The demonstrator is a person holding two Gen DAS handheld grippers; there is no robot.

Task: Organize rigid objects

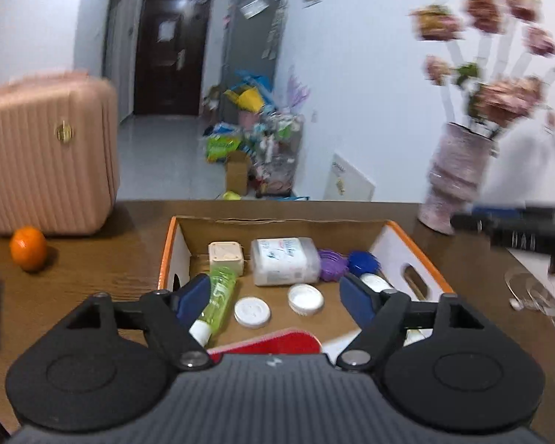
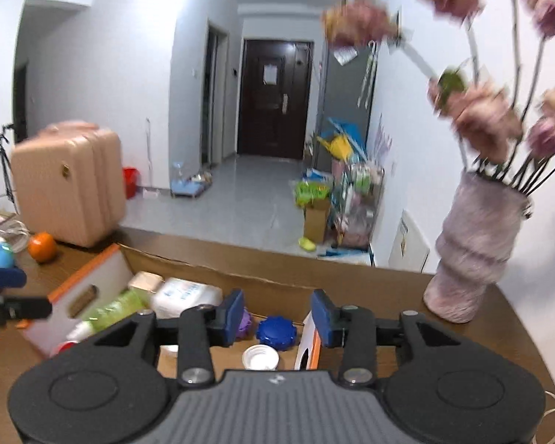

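Pink suitcase (image 1: 44, 155), orange (image 1: 28, 248), flower vase (image 1: 455, 177)

box (image 1: 174, 248) top open above | vase (image 1: 451, 185) (with flowers) blocks right | suitcase (image 1: 48, 155) blocks left

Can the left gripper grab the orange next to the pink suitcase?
Probably yes. The orange sits alone on bare table, outside the box, and the left gripper is open and holding nothing.

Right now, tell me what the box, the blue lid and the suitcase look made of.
Box: corrugated cardboard, matte brown inside with raw edges. Blue lid: likely moulded plastic, glossy with scalloped rim. Suitcase: probably hard plastic shell, ribbed, satin pink.
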